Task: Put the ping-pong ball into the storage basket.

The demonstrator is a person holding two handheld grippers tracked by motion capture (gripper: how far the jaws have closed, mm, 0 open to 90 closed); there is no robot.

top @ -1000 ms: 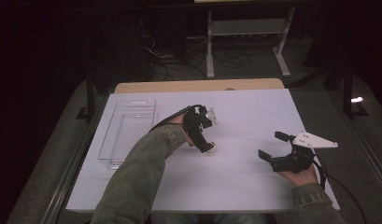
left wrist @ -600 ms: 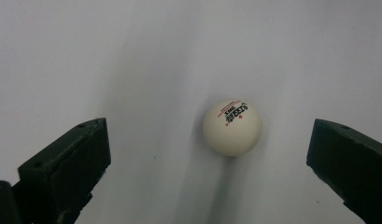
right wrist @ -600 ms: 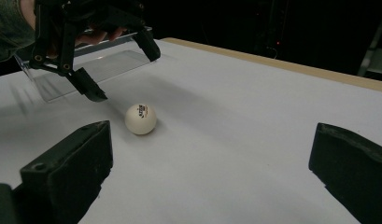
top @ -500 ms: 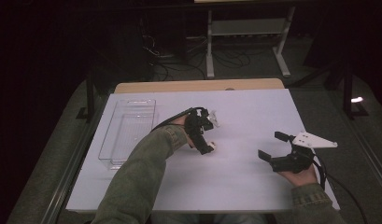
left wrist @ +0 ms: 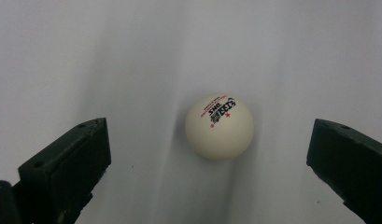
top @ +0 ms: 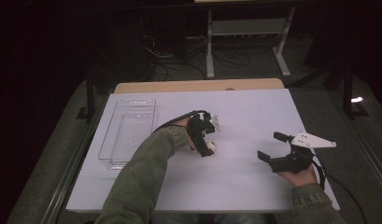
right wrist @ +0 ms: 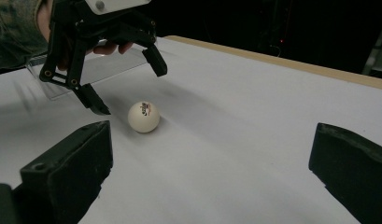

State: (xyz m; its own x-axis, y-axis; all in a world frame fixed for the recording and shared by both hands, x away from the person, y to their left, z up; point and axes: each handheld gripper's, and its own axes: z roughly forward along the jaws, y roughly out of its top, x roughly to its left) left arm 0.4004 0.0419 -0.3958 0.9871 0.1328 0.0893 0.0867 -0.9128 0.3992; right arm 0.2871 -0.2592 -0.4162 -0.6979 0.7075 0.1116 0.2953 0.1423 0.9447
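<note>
Left gripper view: ball (left wrist: 219, 127) on white desk (left wrist: 132, 56), centred between spread jaws of left gripper (left wrist: 209, 154), likely lined up for a grab. Right gripper (top: 276, 150) parked apart, also spread wide, holding nothing. Clear tray (top: 127, 131) at desk's left, probably the drop spot. Small red print on ball too fine to read.
</note>
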